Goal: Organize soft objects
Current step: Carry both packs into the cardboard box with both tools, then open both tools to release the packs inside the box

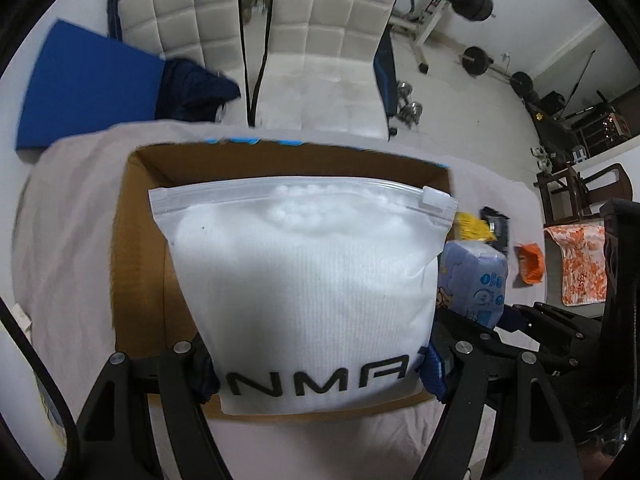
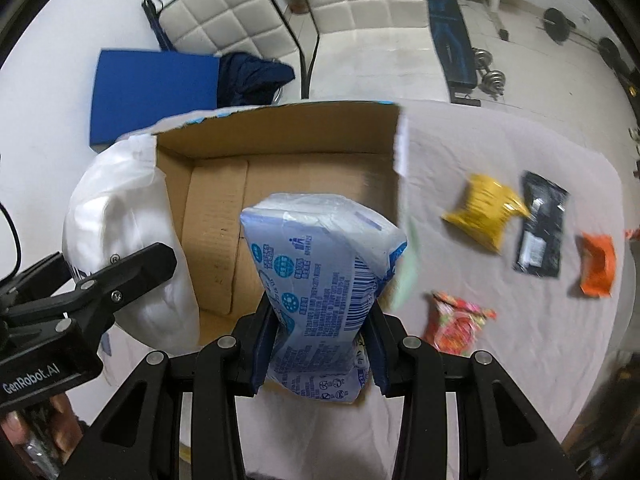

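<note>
Above the open cardboard box, L gripper is clamping a white zip pouch at its bottom edge; R gripper is pinching a blue-printed soft pack w/ both fingers over the box's near edge.

Table under a pale cloth, open cardboard box on it; right of the box, yellow packet, black packet, orange packet, red-patterned packet
</note>
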`<state>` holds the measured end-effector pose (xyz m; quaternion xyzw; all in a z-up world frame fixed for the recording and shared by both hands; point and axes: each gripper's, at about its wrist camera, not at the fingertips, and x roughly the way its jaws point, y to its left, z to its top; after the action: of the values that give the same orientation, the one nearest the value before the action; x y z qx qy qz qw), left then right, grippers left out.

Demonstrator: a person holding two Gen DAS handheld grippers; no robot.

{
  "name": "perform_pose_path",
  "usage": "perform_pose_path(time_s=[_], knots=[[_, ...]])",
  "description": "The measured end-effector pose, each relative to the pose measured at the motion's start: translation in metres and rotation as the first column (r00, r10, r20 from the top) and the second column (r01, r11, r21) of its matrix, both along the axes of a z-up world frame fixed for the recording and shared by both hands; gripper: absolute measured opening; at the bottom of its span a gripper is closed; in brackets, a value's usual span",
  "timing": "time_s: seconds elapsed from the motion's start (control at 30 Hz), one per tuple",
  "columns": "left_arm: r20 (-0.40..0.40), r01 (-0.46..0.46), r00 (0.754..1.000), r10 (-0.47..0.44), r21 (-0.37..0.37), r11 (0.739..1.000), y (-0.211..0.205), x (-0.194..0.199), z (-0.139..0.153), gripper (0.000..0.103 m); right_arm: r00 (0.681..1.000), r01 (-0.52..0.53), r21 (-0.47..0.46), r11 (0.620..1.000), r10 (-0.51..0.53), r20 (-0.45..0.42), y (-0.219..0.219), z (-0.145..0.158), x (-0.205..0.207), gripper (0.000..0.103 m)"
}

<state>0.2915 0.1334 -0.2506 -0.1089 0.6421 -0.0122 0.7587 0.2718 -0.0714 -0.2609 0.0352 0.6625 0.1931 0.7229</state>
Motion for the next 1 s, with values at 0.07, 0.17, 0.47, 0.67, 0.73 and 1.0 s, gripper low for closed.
perform_pose_path(time_s=[0.07,0.17,0.47,0.67,0.73,1.0], knots=[[-0.039,-0.009,0.999,0.008,-0.021,1.0,0.015,0.013,-0.02,0.074,1.0,-0.01,-0.019,1.0,0.01,-0.012,0.019,-0.013,0.013,0.043],[-0.086,-0.011,0.996,0.006,-0.057,0.998,0.026,0.03,-0.049,0.074,0.999,-0.032,-0.041,0.999,0.03,-0.034,0.042,-0.033,0.03,0.043],[-0.175,0.065,0.981,-0.084,-0.114,0.991,0.02,0.068,-0.112,0.074,0.994,-0.09,-0.152,0.984,0.079,-0.079,0.077,-0.093,0.073,0.044],[-0.198,0.103,0.972,-0.124,-0.114,0.988,0.011,0.079,-0.128,0.076,0.992,-0.109,-0.194,0.975,0.093,-0.088,0.083,-0.114,0.085,0.044],[-0.21,0.092,0.971,-0.117,-0.123,0.988,0.011,0.082,-0.13,0.076,0.991,-0.118,-0.223,0.968,0.102,-0.081,0.087,-0.118,0.088,0.048],[-0.23,0.064,0.97,-0.079,-0.072,0.995,0.014,0.073,-0.129,0.079,0.99,-0.128,-0.234,0.964,0.109,-0.092,0.094,-0.126,0.093,0.058]])
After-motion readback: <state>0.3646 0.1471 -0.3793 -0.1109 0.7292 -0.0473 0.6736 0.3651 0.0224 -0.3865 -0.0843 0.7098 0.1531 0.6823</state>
